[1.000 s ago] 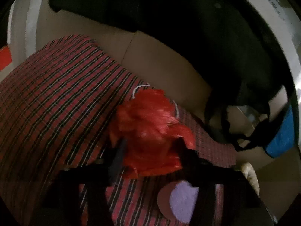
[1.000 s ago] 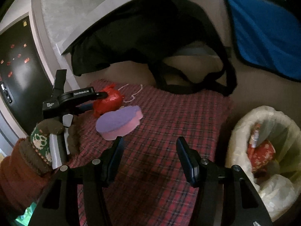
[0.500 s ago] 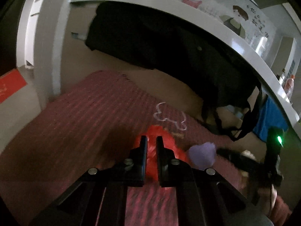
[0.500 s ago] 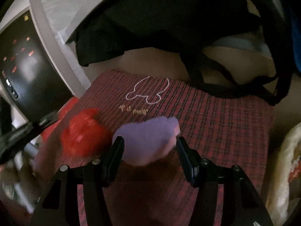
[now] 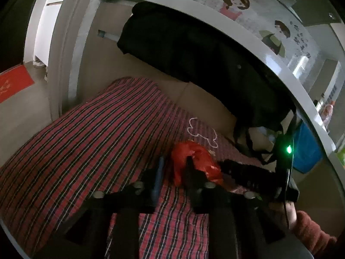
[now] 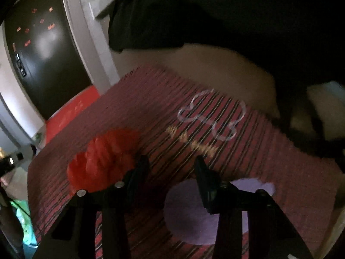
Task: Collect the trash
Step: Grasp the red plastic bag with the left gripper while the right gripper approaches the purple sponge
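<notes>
Red plastic wad (image 5: 195, 164) now beside left hand-held gripper (image 5: 173, 168), jaws just reopened, unpinched; right hand-held gripper (image 6: 171, 165) narrowing, empty, purple sponge (image 6: 194, 211) below. Pickup pending.

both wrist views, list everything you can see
red plastic bag: 1, red, on plaid cloth, partly between left claw's fingers
purple sponge: 1, purple, on cloth under right claw
plaid cloth: 1, red with dark stripes, middle
black garment: 1, black, draped behind
blue cloth: 1, blue, far right
floor mat: 1, red, left
left claw: 1, black, open, just opening
right claw: 1, black, open, just closing, empty
sleeve: 1, reddish brown, lower right
</notes>
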`<state>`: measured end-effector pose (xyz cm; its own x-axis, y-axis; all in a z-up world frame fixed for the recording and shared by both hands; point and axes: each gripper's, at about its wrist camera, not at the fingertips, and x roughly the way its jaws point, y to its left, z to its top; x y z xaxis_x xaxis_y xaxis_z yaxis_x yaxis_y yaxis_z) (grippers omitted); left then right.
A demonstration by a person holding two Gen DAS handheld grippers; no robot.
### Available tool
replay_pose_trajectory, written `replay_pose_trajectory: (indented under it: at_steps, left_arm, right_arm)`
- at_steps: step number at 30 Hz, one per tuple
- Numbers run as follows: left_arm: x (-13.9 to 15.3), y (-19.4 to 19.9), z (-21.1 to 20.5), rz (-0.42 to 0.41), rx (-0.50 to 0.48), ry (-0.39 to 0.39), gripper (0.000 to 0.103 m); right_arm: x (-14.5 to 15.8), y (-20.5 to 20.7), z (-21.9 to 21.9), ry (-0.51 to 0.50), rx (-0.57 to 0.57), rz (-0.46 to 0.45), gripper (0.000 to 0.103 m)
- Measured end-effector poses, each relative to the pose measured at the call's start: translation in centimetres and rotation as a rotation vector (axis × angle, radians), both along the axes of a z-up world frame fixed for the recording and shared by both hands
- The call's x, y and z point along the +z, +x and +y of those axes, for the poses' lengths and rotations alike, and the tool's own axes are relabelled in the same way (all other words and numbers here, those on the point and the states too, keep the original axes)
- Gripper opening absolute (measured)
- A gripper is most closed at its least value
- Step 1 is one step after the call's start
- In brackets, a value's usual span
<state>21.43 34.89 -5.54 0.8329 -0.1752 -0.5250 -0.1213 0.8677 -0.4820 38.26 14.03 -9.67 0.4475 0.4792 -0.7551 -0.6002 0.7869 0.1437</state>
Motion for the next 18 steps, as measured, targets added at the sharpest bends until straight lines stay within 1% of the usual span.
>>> replay_pose_trajectory:
  at_steps: [1,2,7,10,12,14,15,17,18]
  left_arm:
    - [0.0,-0.1,0.0,-0.002,-0.002,-0.002,0.036]
    - [0.0,-0.1,0.0,-0.003,-0.004,-0.005,0.039]
    - [-0.1,1.0,-0.8,0.004,-0.034,-0.012,0.042]
    - [0.1,1.9,-1.8,0.003,-0.065,-0.01,0.043]
    - [0.3,2.5,-2.5,0.002,-0.082,-0.014,0.044]
    - [0.2,3.5,-2.9,0.003,-0.093,-0.038,0.046]
    - [0.1,3.9,-3.0,0.003,-0.095,-0.054,0.048]
    - [-0.6,5.5,-3.1,0.025,-0.087,-0.113,0.056]
    - [-1.0,6.3,-3.2,0.042,-0.076,-0.138,0.058]
  right_arm:
    - [0.0,-0.6,-0.2,-0.005,0.014,-0.012,0.04]
    - [0.1,-1.5,-0.5,-0.019,0.035,-0.033,0.04]
    - [0.3,-5.6,-3.3,-0.083,0.109,-0.035,0.039]
    - [-0.3,-7.2,-5.7,-0.158,0.089,-0.023,0.039]
    - [-0.7,-7.9,-7.7,-0.178,0.048,-0.024,0.039]
    - [-0.5,-8.4,-9.9,-0.125,0.01,-0.007,0.039]
    - [-0.3,-8.8,-11.2,-0.076,-0.012,0.001,0.039]
    - [0.2,-9.1,-13.2,-0.003,-0.058,0.006,0.04]
    - [0.4,-9.3,-14.2,0.031,-0.083,0.008,0.04]
